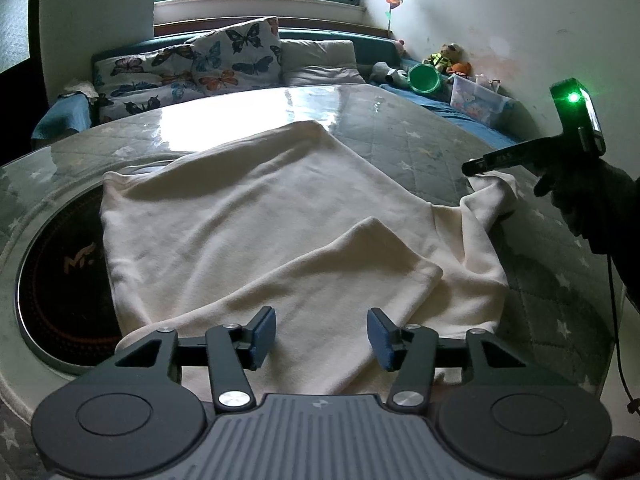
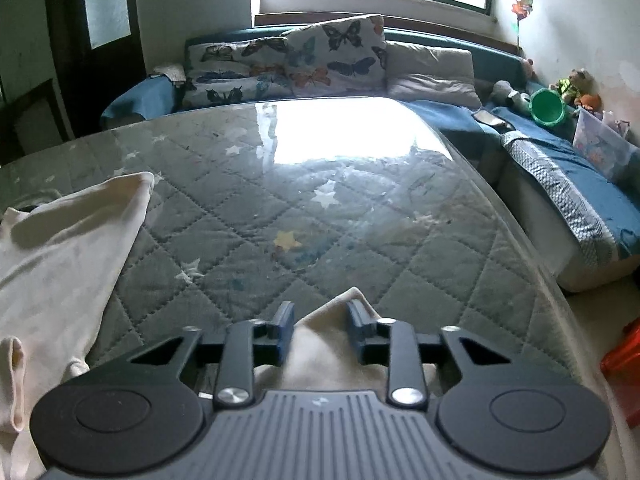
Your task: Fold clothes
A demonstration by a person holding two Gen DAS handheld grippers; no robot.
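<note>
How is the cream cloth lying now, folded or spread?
Mostly spread: the cream cloth lies flat on the table, one flap folded over, one corner lifted.

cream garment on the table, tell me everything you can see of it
The cream garment is soft, fleecy-looking cloth spread mostly flat on the glass-topped table, partly covering a dark round inset. One sleeve is folded across its front. The right gripper pinches the other sleeve's end, lifting it slightly. The left gripper hangs open over the near edge.

Cream garment, butterfly-print pillows
</note>
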